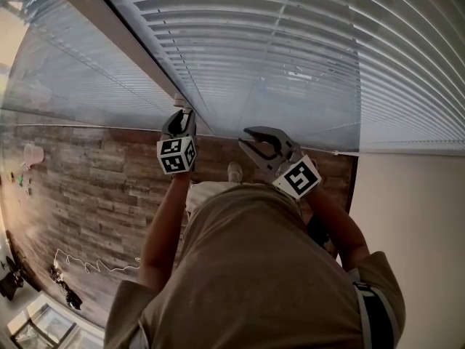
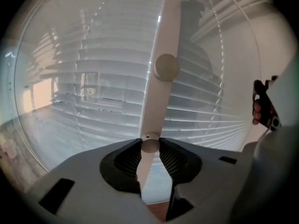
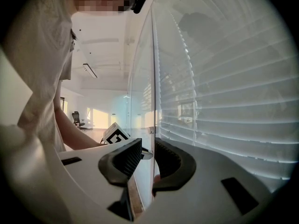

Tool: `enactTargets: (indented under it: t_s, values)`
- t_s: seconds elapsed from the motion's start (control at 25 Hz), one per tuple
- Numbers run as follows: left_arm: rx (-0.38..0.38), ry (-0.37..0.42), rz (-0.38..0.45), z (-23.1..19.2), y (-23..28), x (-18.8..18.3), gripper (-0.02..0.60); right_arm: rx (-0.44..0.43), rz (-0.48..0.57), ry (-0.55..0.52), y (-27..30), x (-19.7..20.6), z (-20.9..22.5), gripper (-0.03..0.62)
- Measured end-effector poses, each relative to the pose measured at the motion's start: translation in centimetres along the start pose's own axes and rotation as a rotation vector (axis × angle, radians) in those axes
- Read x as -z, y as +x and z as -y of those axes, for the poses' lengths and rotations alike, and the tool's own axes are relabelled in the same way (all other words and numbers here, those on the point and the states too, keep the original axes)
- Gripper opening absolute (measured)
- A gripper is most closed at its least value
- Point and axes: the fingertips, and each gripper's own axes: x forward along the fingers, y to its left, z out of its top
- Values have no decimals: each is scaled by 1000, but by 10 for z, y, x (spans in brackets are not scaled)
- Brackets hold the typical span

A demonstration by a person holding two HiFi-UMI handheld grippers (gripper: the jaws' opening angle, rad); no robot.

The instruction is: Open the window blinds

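1. This is an office-like interior, open and wide; the right gripper view looks down a long white room to an office chair [image 3: 76, 118] far off by bright windows;
2. A long strip light [image 3: 90, 70] sits on the white ceiling there;
3. A tall glass panel [image 3: 140, 78] stands in a white frame, with horizontal white blinds [image 1: 290, 57] behind the glazing;
4. Underfoot is a wood-plank floor [image 1: 87, 187] with a white cable [image 1: 87, 264] trailing across it; a plain white wall [image 1: 414, 217] adjoins the glazing.
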Motion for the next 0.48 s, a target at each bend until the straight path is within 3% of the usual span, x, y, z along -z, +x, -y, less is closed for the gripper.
enactTargets:
  t_s: [0.16, 0.48]
  values:
    - [-64, 175, -14, 2, 3, 12, 133, 2, 8, 2, -2, 12, -3, 87]
    - [-247, 592, -36, 3, 2, 0, 133, 1, 12, -2, 1, -5, 2, 87]
